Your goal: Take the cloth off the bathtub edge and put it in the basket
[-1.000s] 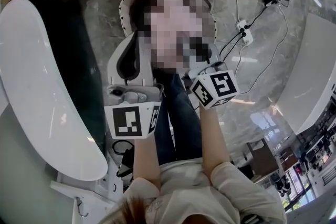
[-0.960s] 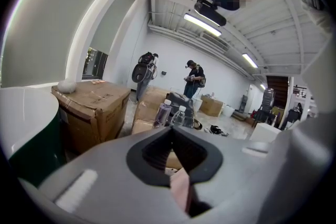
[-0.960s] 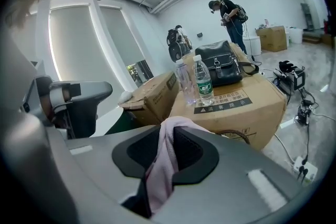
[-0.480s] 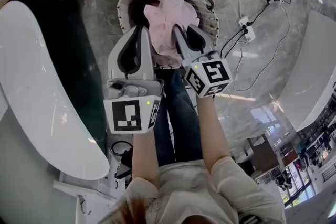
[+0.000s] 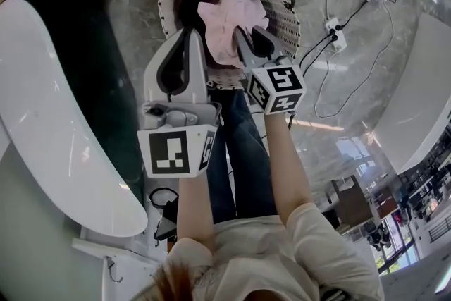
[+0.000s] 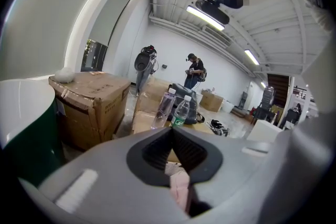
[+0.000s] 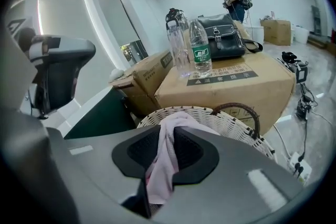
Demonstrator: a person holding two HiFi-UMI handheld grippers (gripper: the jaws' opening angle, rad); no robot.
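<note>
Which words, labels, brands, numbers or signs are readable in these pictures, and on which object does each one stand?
"温馨提示", as far as it can be read: heading of the black label on the cardboard box; the smaller print is blurred.
Green label on the water bottle: white print, too small to read.
Marker cubes: black-and-white square patterns only, no words.
Nothing else is readable.
</note>
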